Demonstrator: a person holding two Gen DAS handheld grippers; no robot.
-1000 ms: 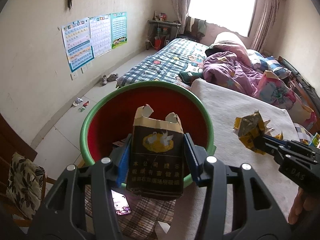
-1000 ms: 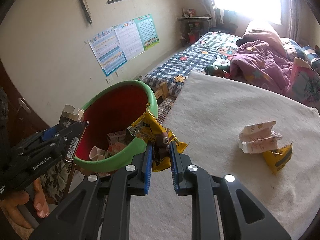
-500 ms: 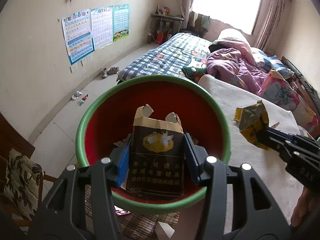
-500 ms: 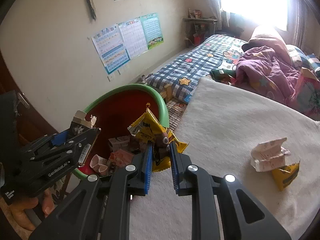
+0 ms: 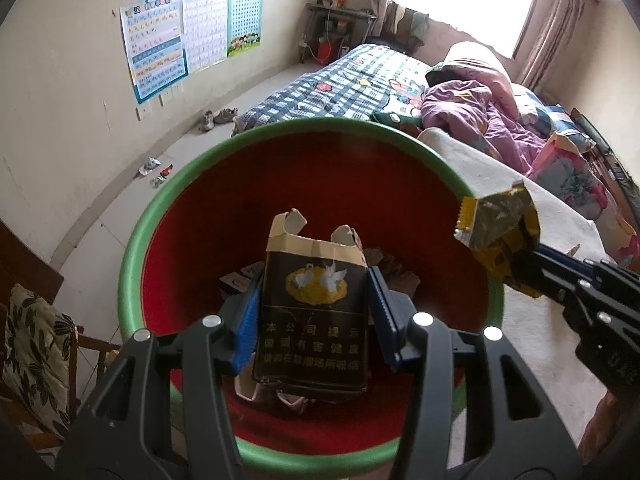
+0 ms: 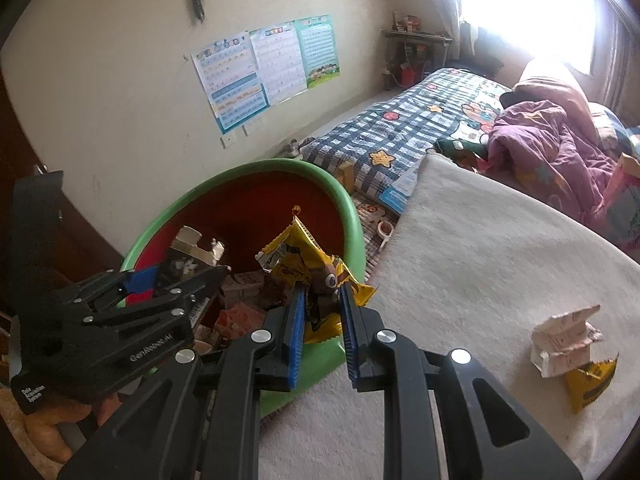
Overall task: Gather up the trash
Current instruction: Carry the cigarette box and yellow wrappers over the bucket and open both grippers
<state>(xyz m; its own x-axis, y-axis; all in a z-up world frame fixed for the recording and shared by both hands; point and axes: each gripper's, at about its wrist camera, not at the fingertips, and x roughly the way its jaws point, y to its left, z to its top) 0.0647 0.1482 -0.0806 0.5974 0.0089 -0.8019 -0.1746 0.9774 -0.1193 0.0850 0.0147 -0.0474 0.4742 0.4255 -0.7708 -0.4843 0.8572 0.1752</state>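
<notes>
Left wrist view: my left tongs [image 5: 314, 312] grip a dark cigarette pack [image 5: 314, 312] by its sides, torn flaps up, directly over the red inside of a green-rimmed basin [image 5: 132, 252]. A second ago the basin lay further ahead and only partly filled the picture; now its rim rings nearly the whole lower frame and the pack hangs above the litter at its bottom. At the right edge of this view my right tongs [image 5: 516, 258] reach in, clamped on a crumpled yellow snack wrapper [image 5: 494, 220], which has come from over the white blanket [image 5: 532, 328] to just above the basin's right rim. Right wrist view shows that wrapper [image 6: 308, 268] from behind, pinched between the blue pads [image 6: 296, 320] of my right tongs [image 6: 322, 304], poking over the near rim of the basin [image 6: 348, 208]. Only this view shows what lies in the basin: small cartons and scraps [image 6: 240, 300], and my left tongs [image 6: 180, 276] seen from the side holding the pack [image 6: 192, 252] above them. Only here, too, can two leftover pieces be seen on the blanket [image 6: 480, 248] well to the right: a crushed white carton [image 6: 564, 336] touching a yellow wrapper [image 6: 592, 380]. Posters [image 5: 180, 36] on the wall and a checked bedspread [image 5: 340, 80] appear in both views.
</notes>
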